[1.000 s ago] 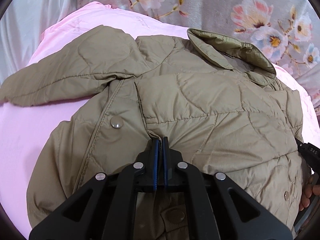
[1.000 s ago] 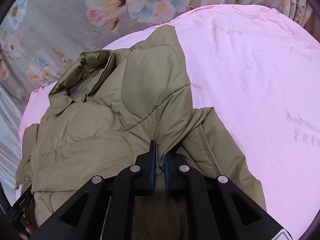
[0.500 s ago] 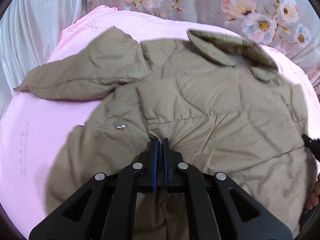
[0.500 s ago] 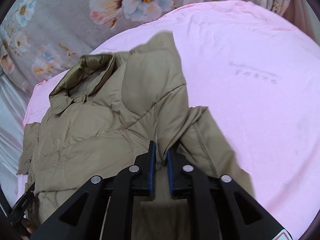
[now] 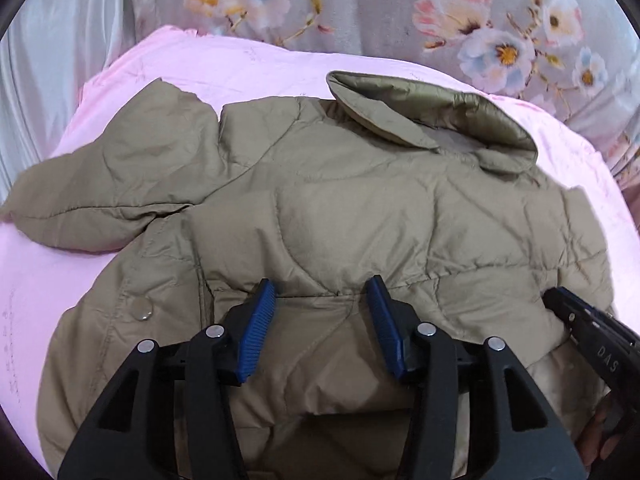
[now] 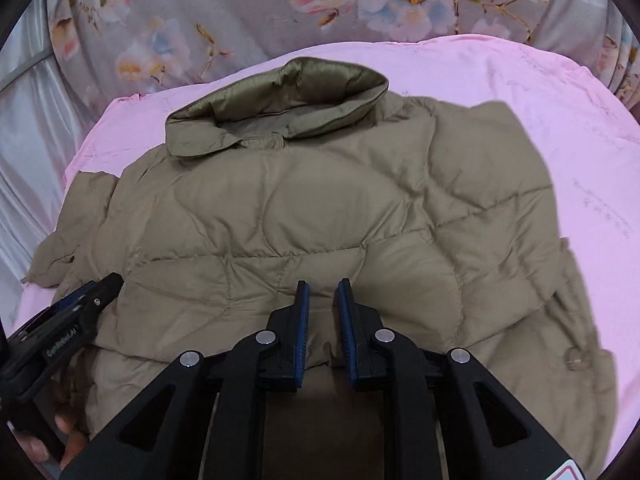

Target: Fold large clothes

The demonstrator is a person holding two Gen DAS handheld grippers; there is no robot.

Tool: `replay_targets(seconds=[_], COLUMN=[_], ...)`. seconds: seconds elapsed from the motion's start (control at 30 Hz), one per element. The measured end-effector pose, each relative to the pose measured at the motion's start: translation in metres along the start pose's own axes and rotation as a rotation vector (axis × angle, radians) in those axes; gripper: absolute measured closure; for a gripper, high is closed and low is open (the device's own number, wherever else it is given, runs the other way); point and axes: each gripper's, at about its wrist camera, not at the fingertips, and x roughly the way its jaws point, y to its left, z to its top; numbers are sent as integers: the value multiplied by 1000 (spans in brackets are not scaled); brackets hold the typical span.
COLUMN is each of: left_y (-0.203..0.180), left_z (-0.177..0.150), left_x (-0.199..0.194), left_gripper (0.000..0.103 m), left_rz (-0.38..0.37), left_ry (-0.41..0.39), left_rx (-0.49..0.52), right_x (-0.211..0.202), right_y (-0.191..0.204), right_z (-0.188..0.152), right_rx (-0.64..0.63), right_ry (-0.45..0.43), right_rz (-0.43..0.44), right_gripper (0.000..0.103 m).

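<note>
An olive quilted jacket (image 5: 360, 216) lies on a pink sheet (image 5: 60, 272), collar (image 5: 432, 120) at the far side. Its lower part is folded up over the body. One sleeve (image 5: 108, 184) sticks out to the left. My left gripper (image 5: 322, 300) is open just above the folded edge and holds nothing. In the right wrist view the jacket (image 6: 320, 208) fills the middle. My right gripper (image 6: 322, 292) is open with a narrower gap, over the same folded edge. Each gripper shows at the edge of the other's view, the right one (image 5: 592, 344) and the left one (image 6: 72, 320).
A grey floral fabric (image 5: 400, 16) rises behind the pink sheet. A pale satin curtain (image 5: 44, 80) hangs at the left. The pink sheet (image 6: 560, 112) extends to the right of the jacket. A snap button (image 5: 143, 307) shows on the jacket's left front.
Both grippers were shut on jacket fabric and carried it toward the collar. Both have now opened and let go; the fold lies on the jacket body.
</note>
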Motion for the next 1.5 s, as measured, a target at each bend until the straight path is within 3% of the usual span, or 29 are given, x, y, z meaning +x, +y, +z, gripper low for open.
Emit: replay_targets(seconds=[0.3,0.37,0.47,0.5,0.57,0.6,0.7,0.73,0.8,0.93,1.03,1.1,1.13,1.17,1.2,1.23,1.37,1.5], left_y=[-2,2,30,47,84,110,187,219,275,362,400,409,409,408,404,398,372,307], left_z=[-5,-4,3,9,20,27,48,54,60,50,41,36,35,35,38,42,72,124], left_x=[5,3,-16,-28,-53,-68,-91,-93,-88,-66,-42,-28,-24,-24,-24,-22,-44,-97], left_gripper=[54,51,46,43,23,14,12,12,12,14,22,40,42,53,84,95,99,100], left_rz=[22,-3,-120,-154,-170,-151,-41,35,151,223,208,159,146,152,153,142,165,127], left_ry=[-1,-5,7,4,-56,-102,-153,-157,-144,-83,-36,-16,-18,-30,-35,-23,-92,-213], left_rx=[20,0,-123,-190,-297,-357,-475,-518,-598,-809,-917,-962,-974,-969,-949,-920,-823,-614], right_x=[5,5,2,-1,-12,-16,-23,-22,-21,-18,-14,-14,-13,-13,-14,-13,-11,-12], right_y=[4,3,-5,-8,-9,-9,-7,-7,-8,-5,-2,-1,-1,-1,-1,-1,-1,-2], right_z=[-5,-4,-3,-3,-6,-7,-9,-8,-7,-6,-7,-7,-7,-7,-7,-7,-6,-6], right_rx=[-22,-15,22,36,44,43,41,43,47,37,18,12,12,13,14,17,22,26], right_ry=[-19,-18,-26,-39,-83,-104,-134,-127,-119,-102,-87,-83,-82,-82,-82,-81,-79,-80], right_rz=[-32,-24,22,36,35,31,21,18,12,-7,-25,-32,-33,-31,-30,-29,-29,-24], right_gripper=[87,87,85,79,59,48,46,46,46,44,42,41,41,41,41,41,41,41])
